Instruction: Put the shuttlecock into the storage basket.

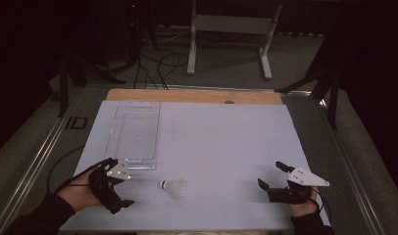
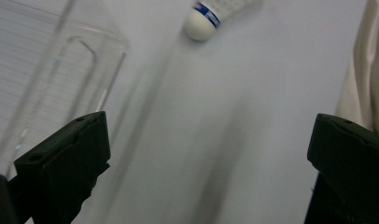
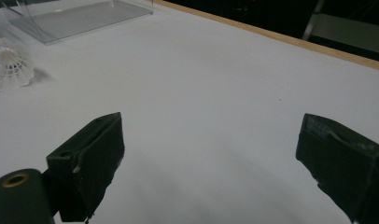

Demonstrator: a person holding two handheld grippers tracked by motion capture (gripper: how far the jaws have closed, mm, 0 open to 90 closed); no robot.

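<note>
A white shuttlecock (image 1: 173, 187) with a blue band on its cork lies on its side on the white table top (image 1: 221, 142), near the front. My left gripper (image 1: 124, 186) is just left of it, open and holding nothing. In the left gripper view the shuttlecock (image 2: 211, 14) lies ahead of the open left gripper (image 2: 208, 154). My right gripper (image 1: 269, 174) is open over bare table at the front right. In the right gripper view the shuttlecock (image 3: 10, 67) is far to the left of the open right gripper (image 3: 211, 154).
A clear plastic tray (image 1: 133, 134) with nothing in it stands at the back left, just beyond my left gripper; its corner (image 2: 61, 70) and far wall (image 3: 80, 16) show in the gripper views. A wooden strip (image 1: 192, 95) edges the table's far side. Cream cloth (image 2: 365, 79) hangs at the right.
</note>
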